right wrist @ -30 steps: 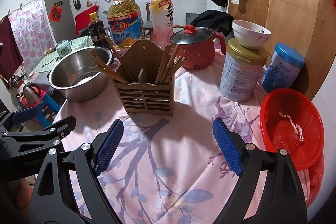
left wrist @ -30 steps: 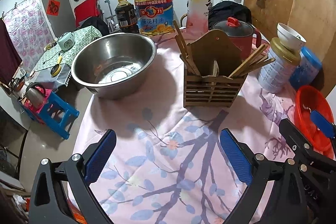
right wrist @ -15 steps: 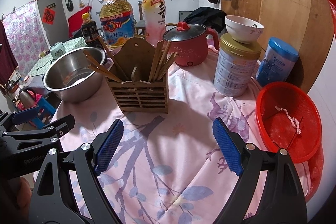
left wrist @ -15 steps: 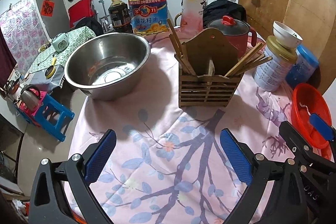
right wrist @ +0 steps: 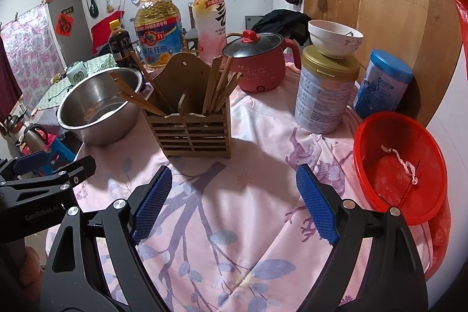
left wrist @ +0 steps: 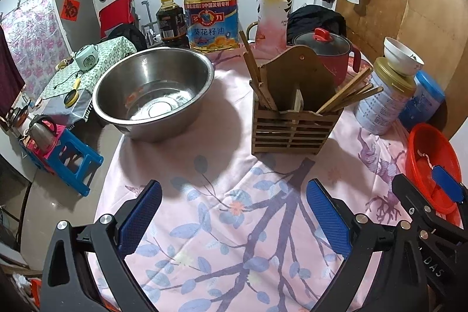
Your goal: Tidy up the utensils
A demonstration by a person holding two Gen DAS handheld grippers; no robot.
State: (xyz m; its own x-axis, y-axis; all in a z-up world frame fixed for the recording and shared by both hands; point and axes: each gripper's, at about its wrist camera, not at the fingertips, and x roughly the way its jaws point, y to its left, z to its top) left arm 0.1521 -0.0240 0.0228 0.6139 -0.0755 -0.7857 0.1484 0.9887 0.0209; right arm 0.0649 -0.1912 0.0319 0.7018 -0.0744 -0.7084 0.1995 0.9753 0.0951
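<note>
The table (left wrist: 222,239) in front of me wears a pink cloth printed with blue leaves and a purple branch. On it, the biggest piece is the steel bowl (left wrist: 153,91), round and shiny, sitting at the left.

Just right of the bowl, near the middle of the table, stands the wooden holder (left wrist: 292,119), a slatted box with a tall arched back board and a divider that splits it into two compartments. It stands upright, its open slatted front facing me.

The chopsticks (left wrist: 348,97) are brown wooden sticks standing in the holder. In the left compartment a few lean up and to the left, toward the bowl; in the right compartment a larger bunch fans up and to the right, tips pointing toward the milk-powder tin (left wrist: 383,101). In my right camera the right bunch looks steeper, nearly upright.

A red basket (right wrist: 400,165) sits at the table's right edge, well apart from the holder.

My left gripper (left wrist: 234,220) hangs over the near cloth, blue pads spread wide with nothing between them. My right gripper (right wrist: 234,205) is likewise spread wide and holds nothing, over the cloth in front of the holder.
</note>
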